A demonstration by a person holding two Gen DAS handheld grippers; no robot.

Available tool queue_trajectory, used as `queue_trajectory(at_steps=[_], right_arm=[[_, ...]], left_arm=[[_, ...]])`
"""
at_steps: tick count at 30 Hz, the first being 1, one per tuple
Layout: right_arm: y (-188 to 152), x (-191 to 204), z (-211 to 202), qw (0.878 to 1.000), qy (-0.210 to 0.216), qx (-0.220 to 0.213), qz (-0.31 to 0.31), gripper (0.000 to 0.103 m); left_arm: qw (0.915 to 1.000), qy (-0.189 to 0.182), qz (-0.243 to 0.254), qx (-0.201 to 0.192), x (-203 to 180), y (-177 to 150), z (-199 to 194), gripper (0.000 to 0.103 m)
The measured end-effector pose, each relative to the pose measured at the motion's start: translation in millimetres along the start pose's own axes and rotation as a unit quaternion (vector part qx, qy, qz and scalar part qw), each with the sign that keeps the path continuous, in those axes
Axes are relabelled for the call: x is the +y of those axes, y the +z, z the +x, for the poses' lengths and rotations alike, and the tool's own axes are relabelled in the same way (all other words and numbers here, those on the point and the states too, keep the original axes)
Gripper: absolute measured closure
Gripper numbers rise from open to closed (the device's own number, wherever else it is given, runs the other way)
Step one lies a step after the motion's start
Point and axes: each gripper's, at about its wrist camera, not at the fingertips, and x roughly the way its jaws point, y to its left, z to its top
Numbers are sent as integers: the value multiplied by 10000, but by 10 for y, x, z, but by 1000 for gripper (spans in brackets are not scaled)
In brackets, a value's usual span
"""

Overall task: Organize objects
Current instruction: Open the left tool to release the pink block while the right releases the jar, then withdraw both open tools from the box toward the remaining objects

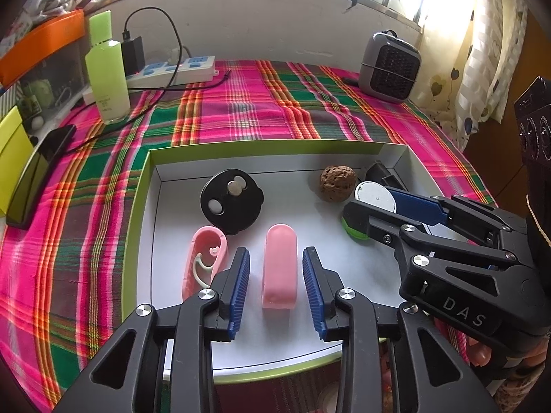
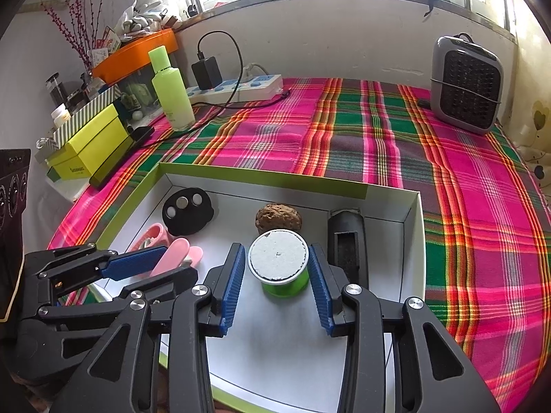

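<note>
A shallow white box with a lime rim (image 1: 144, 186) (image 2: 413, 220) lies on the plaid cloth. In it are a pink case lid (image 1: 279, 270) (image 2: 172, 256), its open pink half (image 1: 206, 261), a black disc with two metal buttons (image 1: 232, 204) (image 2: 187, 211), a brown walnut-like ball (image 1: 337, 183) (image 2: 278, 219), a green spool with a white top (image 2: 279, 263) (image 1: 373, 199) and a black holder (image 2: 346, 241). My left gripper (image 1: 277, 258) is open, its jaws on either side of the pink lid. My right gripper (image 2: 278, 258) (image 1: 372, 203) is open around the green spool, fingers apart from it.
A green bottle (image 1: 107, 69) (image 2: 172, 89), a power strip (image 1: 172, 69) with charger and cable, a phone (image 1: 38, 175), yellow boxes (image 2: 89, 144) and an orange tray (image 2: 137, 51) stand at left and back. A grey heater (image 1: 391, 67) (image 2: 466, 84) sits back right.
</note>
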Motion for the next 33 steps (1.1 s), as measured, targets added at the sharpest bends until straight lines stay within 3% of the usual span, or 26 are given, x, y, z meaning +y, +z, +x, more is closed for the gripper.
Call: queue_trajectory(at_steps=[9, 33], right_arm=[[-12, 19, -87, 9999, -8, -101, 17, 63], [-260, 188, -532, 9990, -194, -398, -19, 59]], left_arm=[[10000, 38, 20, -55, -20, -29, -92, 66], [9987, 213, 44, -452, -77, -263, -579, 65]])
